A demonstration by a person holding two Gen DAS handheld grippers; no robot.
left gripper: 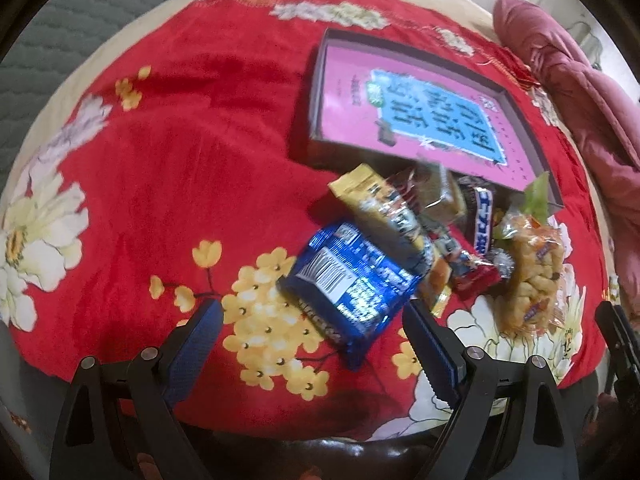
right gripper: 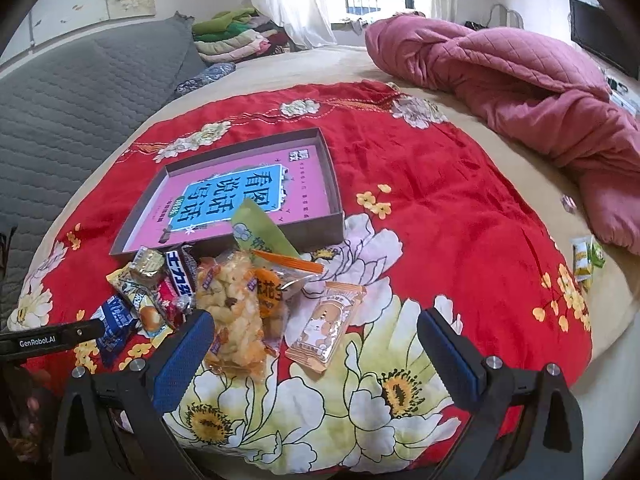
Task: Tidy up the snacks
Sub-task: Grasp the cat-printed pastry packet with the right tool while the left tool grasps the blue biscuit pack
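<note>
The red floral blanket carries the shallow box, pink-lined and holding no snacks. Just in front of the box lies the snack pile, the blue packet nearest the left gripper. Both it and the right gripper gape wide, gripping nothing. Likely risk: on soft bedding, slick wrappers may slide or sink away from closing fingers

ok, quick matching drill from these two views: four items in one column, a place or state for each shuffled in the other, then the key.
1. blue packet
2. shallow box
3. bear-print packet
4. small green-yellow packets

A. far out by the pink quilt
B. lying between the right gripper's open fingers
C. just ahead of the left gripper
D. behind the snack pile, no snacks fully inside

Pairs: 1-C, 2-D, 3-B, 4-A
</note>
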